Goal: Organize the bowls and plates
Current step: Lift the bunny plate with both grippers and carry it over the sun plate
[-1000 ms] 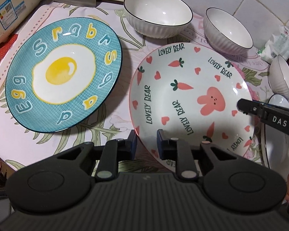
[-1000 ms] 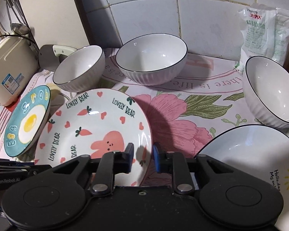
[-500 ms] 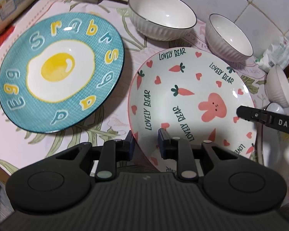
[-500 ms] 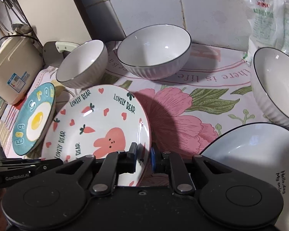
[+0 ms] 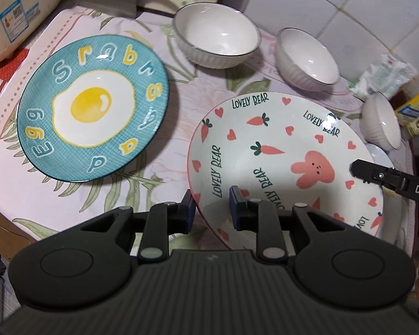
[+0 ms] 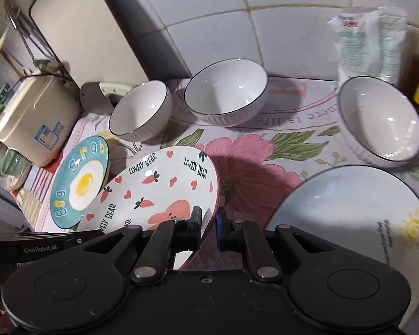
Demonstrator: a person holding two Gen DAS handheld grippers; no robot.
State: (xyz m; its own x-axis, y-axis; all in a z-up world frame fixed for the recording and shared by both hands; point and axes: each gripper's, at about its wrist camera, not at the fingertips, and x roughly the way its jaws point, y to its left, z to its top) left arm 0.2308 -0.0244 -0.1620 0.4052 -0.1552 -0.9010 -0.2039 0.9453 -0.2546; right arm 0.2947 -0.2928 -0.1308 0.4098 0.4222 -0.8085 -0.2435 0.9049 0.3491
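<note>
**Bunny plate clamped by both claws, tilted off the tabletop**

Left claw (image 5: 209, 206) is clamped on the near rim of the bunny plate (image 5: 265, 150): one finger under the rim, the other on the inner face. Right claw (image 6: 208, 224) is pinched tight on the opposite rim, which sits between its fingers. Two grips on opposite edges make sense: the plate is wide, glazed and probably slippery, so one pinch would let it swing.

The plate sits between the egg plate (image 5: 93, 109) and the sun plate (image 6: 349, 223). The right view shows it tilted, its right edge raised above the floral cloth (image 6: 251, 173) with a shadow beneath it. My read: it's mid-lift, headed for a stack on one of the other plates. I can't tell which.

View differences:
- Left view: the whole egg plate lying flat, two white bowls (image 5: 218, 39) behind it, the right claw coming in from the side. The sun plate is almost hidden behind the bunny plate.
- Right view: the sun plate, three bowls (image 6: 226, 100) along the tiled wall, the rice cooker (image 6: 33, 122), a bag (image 6: 368, 44). Only here do the tilt and the clearance show. The egg plate is partly covered by the bunny plate's rim.
</note>
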